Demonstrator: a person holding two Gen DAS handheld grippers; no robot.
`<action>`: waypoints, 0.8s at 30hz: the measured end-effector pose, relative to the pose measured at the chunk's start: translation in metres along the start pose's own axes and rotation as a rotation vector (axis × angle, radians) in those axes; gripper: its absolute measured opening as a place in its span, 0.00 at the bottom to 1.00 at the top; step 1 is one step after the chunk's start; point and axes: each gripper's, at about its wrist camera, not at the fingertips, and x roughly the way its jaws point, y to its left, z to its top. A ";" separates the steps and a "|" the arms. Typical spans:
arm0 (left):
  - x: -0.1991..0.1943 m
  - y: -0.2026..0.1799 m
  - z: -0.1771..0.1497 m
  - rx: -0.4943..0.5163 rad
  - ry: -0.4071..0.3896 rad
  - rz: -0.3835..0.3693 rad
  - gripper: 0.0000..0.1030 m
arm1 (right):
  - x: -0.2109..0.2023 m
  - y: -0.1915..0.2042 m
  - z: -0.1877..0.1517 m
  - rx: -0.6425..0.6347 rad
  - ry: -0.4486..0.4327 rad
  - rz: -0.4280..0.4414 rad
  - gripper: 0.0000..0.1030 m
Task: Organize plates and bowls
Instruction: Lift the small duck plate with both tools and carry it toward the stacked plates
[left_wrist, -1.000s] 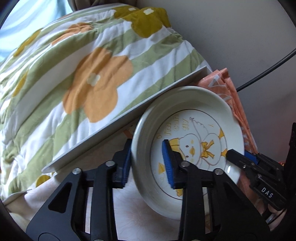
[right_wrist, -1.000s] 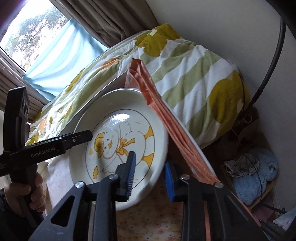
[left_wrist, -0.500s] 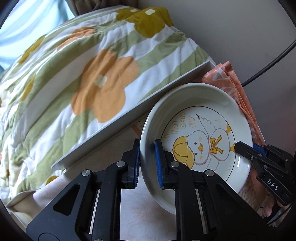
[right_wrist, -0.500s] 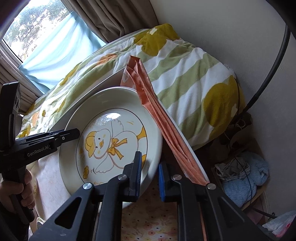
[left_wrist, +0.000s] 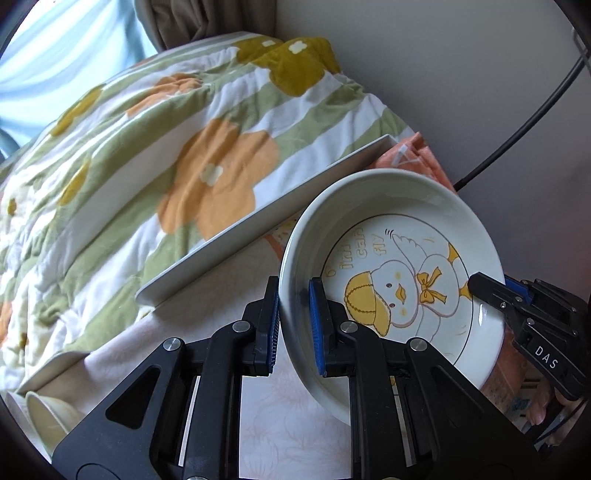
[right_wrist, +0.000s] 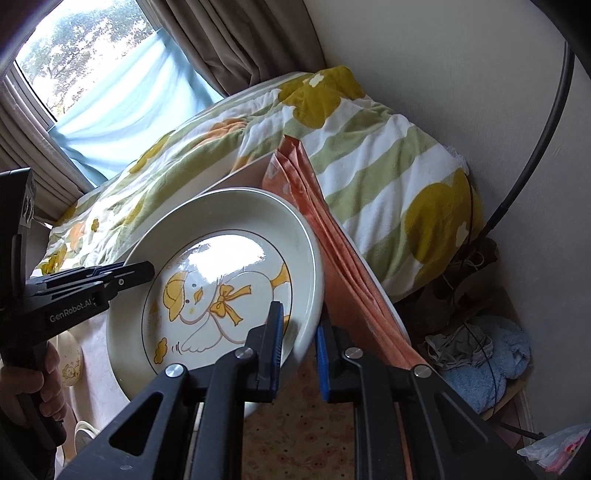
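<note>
A deep white plate (left_wrist: 391, 280) printed with a yellow-hatted duck hangs tilted above the floral tablecloth (left_wrist: 280, 424), held at two opposite sides. My left gripper (left_wrist: 295, 295) is shut on its left rim, one blue pad outside the wall and one inside. In the right wrist view the same plate (right_wrist: 221, 288) fills the centre, and my right gripper (right_wrist: 301, 321) is shut on its lower right rim. The other tool shows in each view: the right gripper (left_wrist: 491, 291) at the plate's far edge, the left gripper (right_wrist: 140, 271) held by a hand at the left.
A long white tray wall (left_wrist: 258, 221) runs behind the plate against a flowered green blanket (left_wrist: 147, 147). Orange folded cloth (right_wrist: 332, 240) leans along the plate's right side. A cream cup (left_wrist: 48, 417) lies at the lower left. A black cable (right_wrist: 535, 147) crosses the wall.
Both grippers went from open around the plate's rim to shut on it. The plate has since risen off the cloth with both hands, and more of the room shows.
</note>
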 end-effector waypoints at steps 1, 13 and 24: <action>-0.006 -0.001 -0.003 0.000 -0.008 0.000 0.13 | -0.005 0.002 -0.001 -0.005 -0.010 0.001 0.15; -0.096 0.011 -0.079 -0.077 -0.100 0.018 0.13 | -0.079 0.047 -0.036 -0.092 -0.090 0.047 0.15; -0.164 0.048 -0.223 -0.225 -0.098 0.122 0.13 | -0.108 0.118 -0.125 -0.208 -0.019 0.134 0.15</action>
